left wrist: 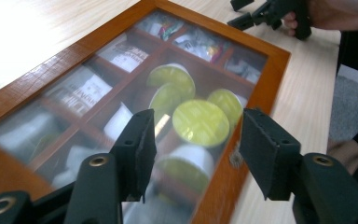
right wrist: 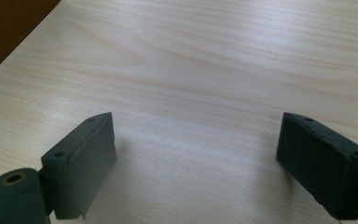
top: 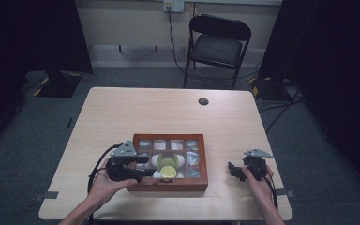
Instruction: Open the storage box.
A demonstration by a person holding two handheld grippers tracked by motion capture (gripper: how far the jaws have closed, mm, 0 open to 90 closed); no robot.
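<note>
Table (top: 168,112): pale wood; the box sits on its near half.
Box (top: 170,182): wooden, glass lid closed, long axis running left-right; packets and green-lidded pods (left wrist: 200,122) in its compartments.
Left gripper (top: 143,172): over the box's near-left corner, jaws parted part-way, holding nothing; in the left gripper view the jaws straddle the lid's near edge.
Right gripper (top: 233,169): on the table just right of the box, well apart from it, jaws wide, empty.
Key relation: the left is much the nearer; probably it lifts the lid.
</note>
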